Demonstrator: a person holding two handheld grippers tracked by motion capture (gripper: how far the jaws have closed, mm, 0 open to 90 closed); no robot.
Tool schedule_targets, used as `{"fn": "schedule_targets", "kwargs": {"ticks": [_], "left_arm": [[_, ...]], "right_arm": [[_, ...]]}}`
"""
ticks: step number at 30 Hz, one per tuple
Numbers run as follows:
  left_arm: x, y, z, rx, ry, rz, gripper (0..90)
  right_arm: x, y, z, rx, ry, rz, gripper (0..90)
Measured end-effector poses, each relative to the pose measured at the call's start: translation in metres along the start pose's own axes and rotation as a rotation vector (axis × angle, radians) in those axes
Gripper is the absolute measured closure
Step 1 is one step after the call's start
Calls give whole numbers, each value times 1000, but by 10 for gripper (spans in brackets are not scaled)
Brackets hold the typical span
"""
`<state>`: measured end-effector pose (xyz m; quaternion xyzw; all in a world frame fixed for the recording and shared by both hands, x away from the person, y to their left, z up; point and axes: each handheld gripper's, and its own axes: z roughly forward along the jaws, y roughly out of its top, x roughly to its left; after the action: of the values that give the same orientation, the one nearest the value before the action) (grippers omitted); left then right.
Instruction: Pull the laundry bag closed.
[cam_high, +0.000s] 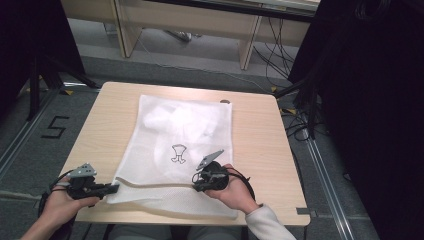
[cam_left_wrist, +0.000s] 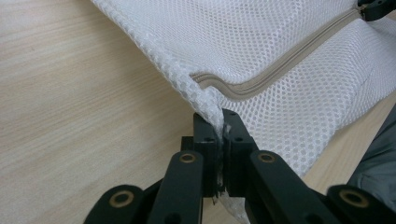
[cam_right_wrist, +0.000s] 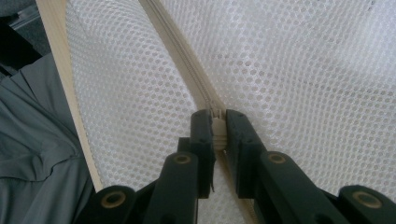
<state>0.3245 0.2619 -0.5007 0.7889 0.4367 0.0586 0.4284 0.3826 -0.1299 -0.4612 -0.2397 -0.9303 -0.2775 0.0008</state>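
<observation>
A white mesh laundry bag (cam_high: 180, 150) lay flat on a light wooden table (cam_high: 102, 125), reaching from near the far edge to the near edge, with a pale bundle of white fabric (cam_high: 175, 120) showing through its far half. A beige zipper (cam_high: 155, 185) ran across the bag close to the near edge.

The left gripper (cam_high: 112, 188) was clamped on the bag's near left corner, its jaws pinching the mesh (cam_left_wrist: 211, 105) just where the zipper (cam_left_wrist: 261, 79) began. This hold looked meant to anchor that end, so the zipper line stayed taut.

The right gripper (cam_high: 197, 185) sat about midway along the zipper, its jaws clenched on the small beige zipper pull (cam_right_wrist: 218, 128), with the zipper track (cam_right_wrist: 177, 51) running away beyond it. This seemed the working grip, for sliding the pull.

The bag's near edge lay almost at the table's edge, and the person's grey clothing (cam_right_wrist: 37, 154) was just beyond it, so little room remained toward the person. Bare tabletop lay open to the left and right of the bag, giving the pull a free path along the zipper.
</observation>
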Motion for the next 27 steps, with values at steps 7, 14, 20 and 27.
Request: {"fn": "schedule_targets", "kwargs": {"ticks": [7, 14, 20, 27], "left_arm": [[0, 0, 0, -6, -7, -8, 857], [0, 0, 0, -5, -5, -8, 857], [0, 0, 0, -6, -5, -9, 857], [0, 0, 0, -6, -4, -8, 857]], "right_arm": [[0, -1, -1, 2, -6, 0, 823], [-2, -3, -3, 2, -13, 3, 823], [-2, -5, -4, -1, -11, 9, 823], [-3, -6, -4, -2, -15, 12, 823]]}}
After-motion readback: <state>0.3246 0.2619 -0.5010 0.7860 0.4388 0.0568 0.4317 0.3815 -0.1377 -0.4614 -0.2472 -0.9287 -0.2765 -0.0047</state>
